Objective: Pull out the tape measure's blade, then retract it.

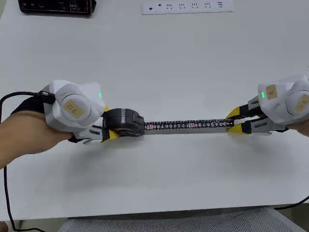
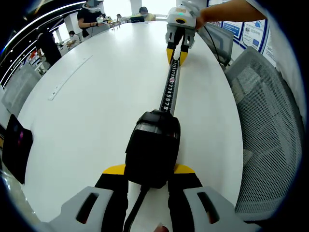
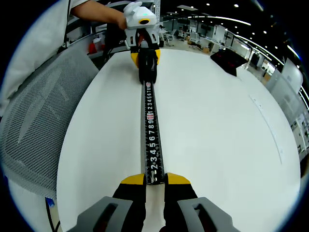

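Both pairs of jaws are closed: my left gripper (image 1: 110, 123) clamps the tape measure (image 1: 126, 122) by its case, and my right gripper (image 1: 234, 121) pinches the blade (image 1: 188, 125) tip. Stretched between them, the blade lies on the white table (image 1: 169, 63).

Bright, even overhead light, white table (image 1: 159, 72) almost washed out, faint soft shadow beside the tape measure (image 1: 124, 122), ceiling lamps (image 3: 212, 18) glaring beyond the table's far end, fisheye bending toward both gripper views' edges
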`<state>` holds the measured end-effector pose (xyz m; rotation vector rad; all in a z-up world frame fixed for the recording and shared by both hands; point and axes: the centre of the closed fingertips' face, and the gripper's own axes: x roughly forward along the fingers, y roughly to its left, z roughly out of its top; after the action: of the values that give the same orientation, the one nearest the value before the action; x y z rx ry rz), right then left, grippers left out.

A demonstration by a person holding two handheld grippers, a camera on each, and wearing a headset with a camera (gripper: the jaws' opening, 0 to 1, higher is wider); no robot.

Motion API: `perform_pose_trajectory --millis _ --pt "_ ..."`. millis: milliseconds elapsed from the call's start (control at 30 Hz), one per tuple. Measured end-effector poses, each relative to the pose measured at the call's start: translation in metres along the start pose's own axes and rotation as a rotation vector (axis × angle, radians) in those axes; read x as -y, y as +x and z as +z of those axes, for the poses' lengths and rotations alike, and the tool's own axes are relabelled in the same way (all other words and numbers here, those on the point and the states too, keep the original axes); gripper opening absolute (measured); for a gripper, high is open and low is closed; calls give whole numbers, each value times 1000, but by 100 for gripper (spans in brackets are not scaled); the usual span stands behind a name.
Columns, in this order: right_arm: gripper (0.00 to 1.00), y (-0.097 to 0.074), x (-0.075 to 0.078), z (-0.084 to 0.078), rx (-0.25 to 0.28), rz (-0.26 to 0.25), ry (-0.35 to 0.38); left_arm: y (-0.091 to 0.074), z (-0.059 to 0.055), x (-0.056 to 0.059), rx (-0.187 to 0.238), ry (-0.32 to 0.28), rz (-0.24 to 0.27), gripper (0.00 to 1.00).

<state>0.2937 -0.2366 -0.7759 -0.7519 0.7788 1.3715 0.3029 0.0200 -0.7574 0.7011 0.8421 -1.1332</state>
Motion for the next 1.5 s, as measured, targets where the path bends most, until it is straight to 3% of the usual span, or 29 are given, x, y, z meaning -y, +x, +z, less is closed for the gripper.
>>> perform_pose_trajectory --millis 900,1500 --pt "9 -13 1 -22 -55 -4 21 0 0 1 -4 2 1 26" --pt "10 -12 1 -21 -82 -10 26 0 3 1 -9 -18 14 27"
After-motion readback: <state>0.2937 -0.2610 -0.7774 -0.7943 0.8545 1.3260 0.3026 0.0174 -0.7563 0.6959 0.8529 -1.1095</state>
